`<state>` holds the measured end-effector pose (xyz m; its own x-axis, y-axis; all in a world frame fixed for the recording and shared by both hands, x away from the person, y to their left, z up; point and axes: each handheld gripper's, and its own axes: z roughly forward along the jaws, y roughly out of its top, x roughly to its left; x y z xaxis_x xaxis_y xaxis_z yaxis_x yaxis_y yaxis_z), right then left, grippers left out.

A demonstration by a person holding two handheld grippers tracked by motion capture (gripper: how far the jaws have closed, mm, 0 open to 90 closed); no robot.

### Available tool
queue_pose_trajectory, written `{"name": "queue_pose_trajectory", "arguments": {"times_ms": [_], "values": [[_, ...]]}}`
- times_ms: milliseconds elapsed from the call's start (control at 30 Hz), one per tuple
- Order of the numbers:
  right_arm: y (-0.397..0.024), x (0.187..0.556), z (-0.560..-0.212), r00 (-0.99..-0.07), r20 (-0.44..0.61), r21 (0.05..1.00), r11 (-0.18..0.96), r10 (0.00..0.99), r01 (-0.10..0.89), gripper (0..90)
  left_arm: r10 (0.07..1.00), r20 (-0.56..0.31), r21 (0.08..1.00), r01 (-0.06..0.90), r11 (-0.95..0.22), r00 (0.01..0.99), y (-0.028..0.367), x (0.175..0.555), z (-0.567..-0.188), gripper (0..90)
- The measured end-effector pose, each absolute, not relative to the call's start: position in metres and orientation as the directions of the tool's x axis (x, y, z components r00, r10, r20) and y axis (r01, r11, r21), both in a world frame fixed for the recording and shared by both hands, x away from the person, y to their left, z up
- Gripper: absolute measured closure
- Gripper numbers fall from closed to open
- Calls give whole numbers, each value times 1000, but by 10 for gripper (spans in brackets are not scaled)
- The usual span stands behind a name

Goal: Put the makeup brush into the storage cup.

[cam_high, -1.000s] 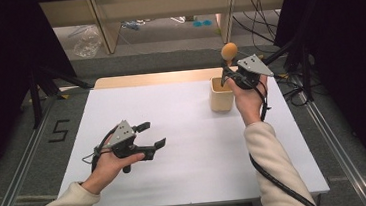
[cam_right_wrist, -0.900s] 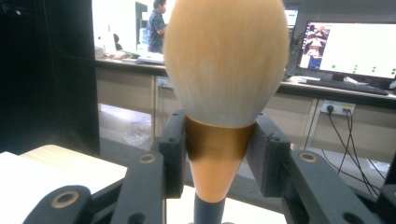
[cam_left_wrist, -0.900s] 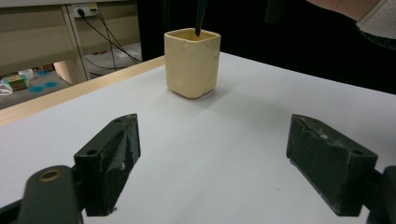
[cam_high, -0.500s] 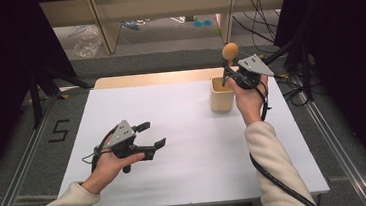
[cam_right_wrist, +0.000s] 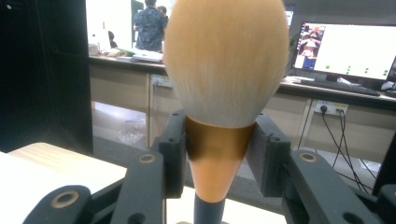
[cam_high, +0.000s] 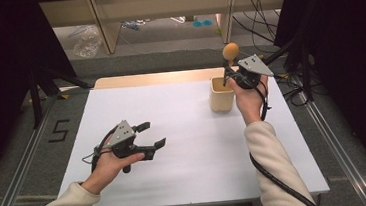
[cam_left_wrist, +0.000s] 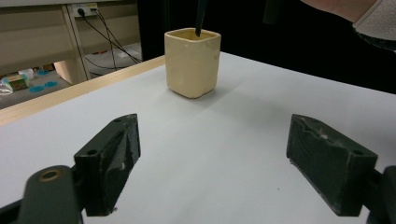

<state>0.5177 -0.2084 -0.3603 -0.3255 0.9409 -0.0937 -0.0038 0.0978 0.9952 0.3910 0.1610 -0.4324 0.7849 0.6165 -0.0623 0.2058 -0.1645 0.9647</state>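
A makeup brush with a round orange-tan head stands upright, its copper ferrule clamped between the pads of my right gripper, which is shut on it. Its dark handle dips into the mouth of a cream square cup at the table's far right. My left gripper rests low over the white table at the front left, held by a hand, jaws wide open with nothing between them. From the left gripper the cup stands well ahead.
The white table has a wooden strip along its far edge. Cables hang off the right side. A lit monitor and a desk stand far behind the brush.
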Motion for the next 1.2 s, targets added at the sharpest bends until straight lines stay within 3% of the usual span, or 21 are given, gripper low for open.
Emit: {"name": "queue_pose_trajectory", "arguments": {"times_ms": [1200], "values": [[-205,523,-367,-320,-106,993,114,941,6,630,615,-61,965,205,-166,786,161,391,-432,177]]}}
